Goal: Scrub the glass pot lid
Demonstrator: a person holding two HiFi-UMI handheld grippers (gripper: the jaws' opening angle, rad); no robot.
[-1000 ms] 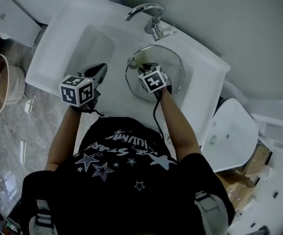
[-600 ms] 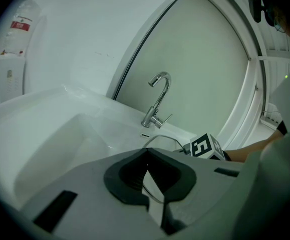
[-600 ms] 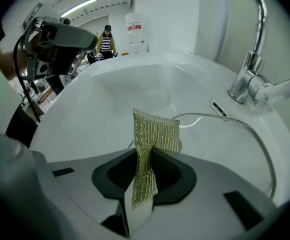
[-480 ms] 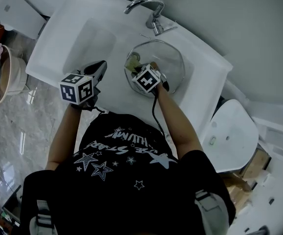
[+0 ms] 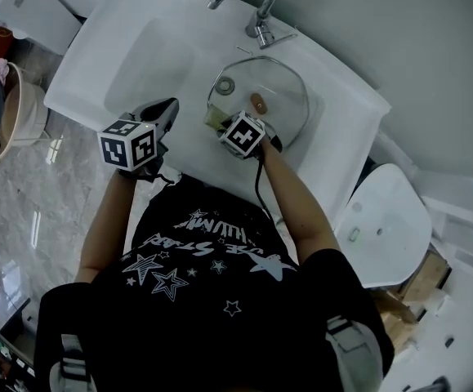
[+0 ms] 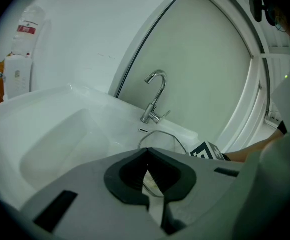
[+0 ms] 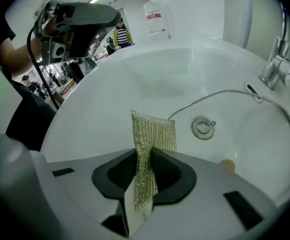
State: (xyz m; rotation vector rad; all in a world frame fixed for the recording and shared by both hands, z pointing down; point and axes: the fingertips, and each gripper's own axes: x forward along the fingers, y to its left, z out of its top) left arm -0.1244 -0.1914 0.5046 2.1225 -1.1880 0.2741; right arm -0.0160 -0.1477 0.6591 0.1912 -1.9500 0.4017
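The glass lid (image 5: 281, 96) is seen lying flat in the basin of a white sink (image 5: 97, 64), below the tap (image 5: 256, 15), with its brown knob (image 5: 257, 103) turned upward and the drain (image 5: 225, 86) showing through the glass near its far-left edge. The right claw (image 7: 145, 154) is closed on a gold mesh scrub pad (image 7: 154, 131), which is pinched edge-on so that its long side runs forward out of the jaws. In the right gripper view the pad's far corner is found just beside the near-left end of the lid's metal rim; whether contact is made there cannot be told. From that claw, the knob and nearly all of the glass lie ahead and to the right, so a scrubbing stroke is judged to call for a sweep rightward and forward across the dome, with the knob to be worked around. The left claw (image 6: 146, 156) is shut with nothing held between its jaws, and it is kept above the front-left part of the sink, well apart from the lid. The right claw is clearly the nearer one. Because the lid is not braced by anything, sliding under pressure is judged a risk.
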